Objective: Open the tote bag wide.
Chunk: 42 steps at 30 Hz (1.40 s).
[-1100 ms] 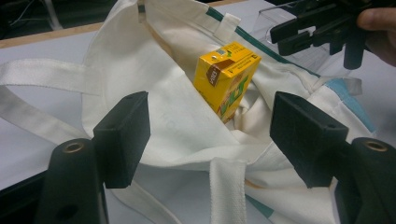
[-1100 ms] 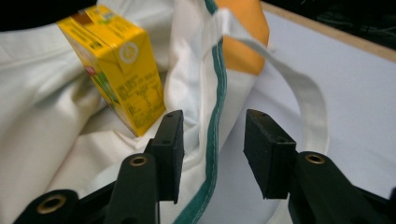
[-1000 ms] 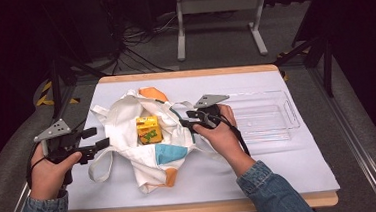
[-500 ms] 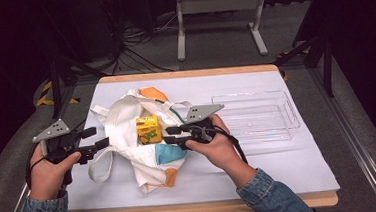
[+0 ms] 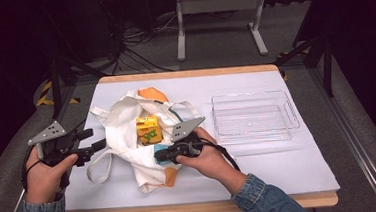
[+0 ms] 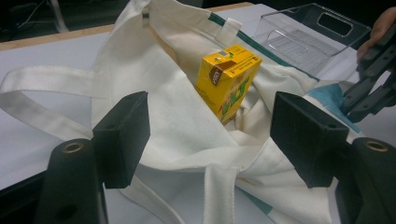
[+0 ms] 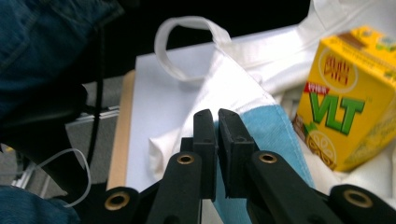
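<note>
High view, bag: my soft white cotton tote bag (image 5: 128,135) lies slumped on the white-covered desk (image 5: 280,164) between my two tongs; limp cloth, so it will fold and sag wherever I lift it.
High view, carton: the small yellow drink carton (image 5: 148,130) sits in the bag's mouth, just beyond my right tongs (image 5: 160,155) and well to the side of my left tongs (image 5: 98,146); light and stiff-sided, I judge, though it would dent if squeezed hard.
High view, tray: a clear plastic tray (image 5: 289,111) waits past my right hand.
Left view, tongs: my left tongs (image 6: 210,133) stand open with nothing between them, the bag's rim and white strap (image 6: 46,81) just ahead, carton (image 6: 229,79) farther in.
Right view, tongs: my right tongs (image 7: 217,122) have just been closing and now pinch the bag's light-blue fabric panel (image 7: 275,140), the carton (image 7: 348,105) just beside them.
Hold: a cloth edge for the bag, flat sides for the carton.
</note>
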### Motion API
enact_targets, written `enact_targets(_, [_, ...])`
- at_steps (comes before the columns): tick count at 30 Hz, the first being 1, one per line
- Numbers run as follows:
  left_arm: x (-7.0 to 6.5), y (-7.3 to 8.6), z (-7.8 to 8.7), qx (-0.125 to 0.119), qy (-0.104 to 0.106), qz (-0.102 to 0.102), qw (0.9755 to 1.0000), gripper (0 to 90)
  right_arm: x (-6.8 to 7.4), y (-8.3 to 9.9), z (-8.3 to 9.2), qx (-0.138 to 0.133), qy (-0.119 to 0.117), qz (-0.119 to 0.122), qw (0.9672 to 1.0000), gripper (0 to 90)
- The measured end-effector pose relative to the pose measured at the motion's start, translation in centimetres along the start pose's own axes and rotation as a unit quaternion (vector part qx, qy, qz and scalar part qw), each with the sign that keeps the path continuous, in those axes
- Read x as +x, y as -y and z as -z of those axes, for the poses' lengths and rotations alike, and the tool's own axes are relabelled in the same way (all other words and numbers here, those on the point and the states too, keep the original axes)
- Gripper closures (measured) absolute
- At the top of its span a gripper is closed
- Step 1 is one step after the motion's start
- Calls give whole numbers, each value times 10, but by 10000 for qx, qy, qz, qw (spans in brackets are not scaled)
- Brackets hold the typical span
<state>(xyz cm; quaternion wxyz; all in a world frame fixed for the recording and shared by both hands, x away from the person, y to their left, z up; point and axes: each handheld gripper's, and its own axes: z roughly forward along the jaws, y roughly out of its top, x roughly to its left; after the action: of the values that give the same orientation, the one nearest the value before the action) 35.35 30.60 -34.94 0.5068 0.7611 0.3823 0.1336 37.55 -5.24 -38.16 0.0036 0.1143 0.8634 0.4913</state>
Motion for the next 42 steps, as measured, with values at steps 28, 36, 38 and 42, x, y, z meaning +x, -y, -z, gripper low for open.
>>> enact_targets(28, [3, -2, -1, -65, -37, -10, 10000, 271, -23, 35, -24, 591, 703, -328, 9952, 732])
enact_targets(36, [4, -2, -1, -74, -27, 13, 10000, 266, -26, 22, -6, 333, 845, -375, 9952, 696])
enact_targets(38, [4, -2, -1, -74, -28, 12, 10000, 262, -26, 19, 0, 245, 866, -407, 9951, 691])
enact_targets(42, [4, -2, -2, -64, -27, 22, 10000, 261, -27, 13, 11, 173, 996, -412, 9940, 673])
